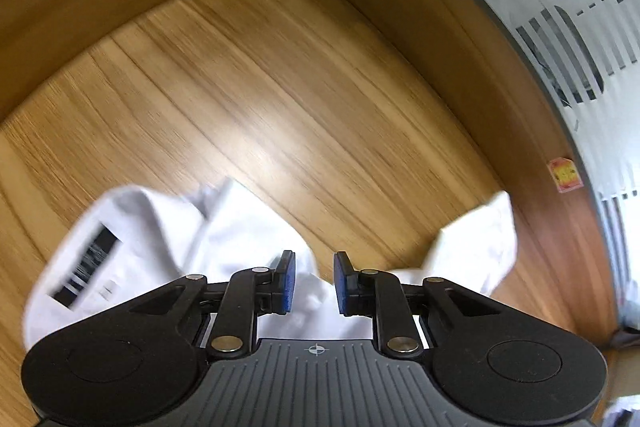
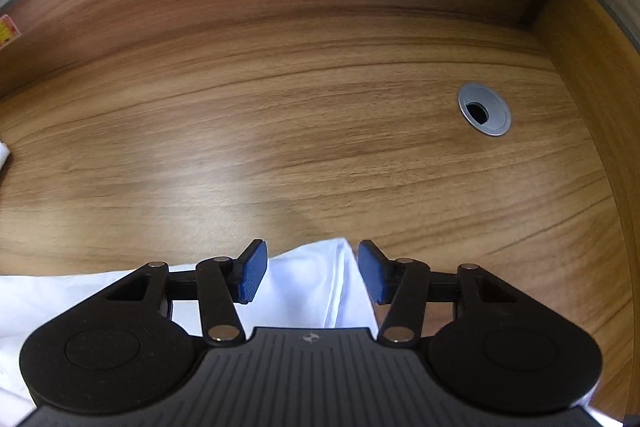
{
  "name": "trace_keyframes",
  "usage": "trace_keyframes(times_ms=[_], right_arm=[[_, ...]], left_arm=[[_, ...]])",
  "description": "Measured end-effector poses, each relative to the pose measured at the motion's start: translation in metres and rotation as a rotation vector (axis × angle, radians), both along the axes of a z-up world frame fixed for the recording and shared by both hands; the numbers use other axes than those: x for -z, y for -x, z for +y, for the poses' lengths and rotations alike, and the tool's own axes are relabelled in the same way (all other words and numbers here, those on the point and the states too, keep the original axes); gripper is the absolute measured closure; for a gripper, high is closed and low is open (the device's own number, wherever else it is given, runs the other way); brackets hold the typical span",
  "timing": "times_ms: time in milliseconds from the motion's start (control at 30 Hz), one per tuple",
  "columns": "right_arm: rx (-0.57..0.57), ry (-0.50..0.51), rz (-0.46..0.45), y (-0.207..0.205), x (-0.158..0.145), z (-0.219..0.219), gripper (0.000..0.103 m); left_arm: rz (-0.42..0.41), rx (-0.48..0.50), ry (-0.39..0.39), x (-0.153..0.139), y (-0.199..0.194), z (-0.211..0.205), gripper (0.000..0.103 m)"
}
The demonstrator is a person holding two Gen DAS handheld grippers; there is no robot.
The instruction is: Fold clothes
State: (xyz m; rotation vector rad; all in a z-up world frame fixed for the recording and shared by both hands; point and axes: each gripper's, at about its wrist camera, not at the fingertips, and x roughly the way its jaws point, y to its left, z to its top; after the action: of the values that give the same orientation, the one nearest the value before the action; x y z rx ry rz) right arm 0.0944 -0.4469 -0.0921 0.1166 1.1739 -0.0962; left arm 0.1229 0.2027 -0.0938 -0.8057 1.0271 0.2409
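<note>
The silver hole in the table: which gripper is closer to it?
Right. The right gripper hovers over the white shirt with the silver hole ahead; the left gripper view doesn't show it.

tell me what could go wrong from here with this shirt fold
Both claws stand open over the white shirt, gripping nothing. The right claw straddles a pointed fabric corner and could close on one layer only. The left claw sits above bunched cloth, so a grab there might drag wrinkles across the desk.

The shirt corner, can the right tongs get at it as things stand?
Probably yes: the white shirt corner already pokes up between the open right tongs, with nothing else on the desk nearby.
</note>
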Motion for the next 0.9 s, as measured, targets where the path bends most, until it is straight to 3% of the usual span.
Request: trace_keyframes(times_ms=[133,267,300,333,400,533,633,767,867,900], right_arm=[[0.014,-0.021,0.028,-0.008,0.011,-0.006,0.057],[-0.003,-0.011,0.044,-0.012,0.019,-0.003,0.063],[-0.008,-0.003,0.047,-0.012,0.021,-0.002,0.073],[-0.011,0.007,0.047,-0.013,0.023,-0.001,0.084],[-0.015,0.029,0.044,-0.013,0.024,0.0,0.094],[-0.013,0.044,0.024,-0.009,0.021,0.003,0.099],[-0.011,0.056,-0.002,-0.003,0.018,0.005,0.099],[-0.015,0.077,-0.035,0.004,0.007,0.006,0.102],[-0.008,0.099,-0.051,0.01,0.0,0.004,0.103],[-0.001,0.095,-0.039,0.011,0.002,0.002,0.103]], left_arm=[[-0.161,0.034,0.037,-0.022,0.011,-0.018,0.078],[-0.237,0.22,0.045,-0.038,0.01,-0.055,0.07],[-0.246,0.276,0.055,-0.039,0.008,-0.065,0.068],[-0.233,0.327,0.061,-0.035,0.005,-0.075,0.068],[-0.18,0.411,0.059,-0.021,-0.001,-0.094,0.068],[-0.053,0.49,0.027,0.016,-0.01,-0.118,0.069],[-0.005,0.46,-0.016,0.035,-0.011,-0.118,0.071],[0.033,0.395,-0.092,0.045,-0.009,-0.112,0.085],[0.052,0.334,-0.089,0.051,-0.006,-0.1,0.099],[0.054,0.322,-0.079,0.052,-0.006,-0.095,0.099]])
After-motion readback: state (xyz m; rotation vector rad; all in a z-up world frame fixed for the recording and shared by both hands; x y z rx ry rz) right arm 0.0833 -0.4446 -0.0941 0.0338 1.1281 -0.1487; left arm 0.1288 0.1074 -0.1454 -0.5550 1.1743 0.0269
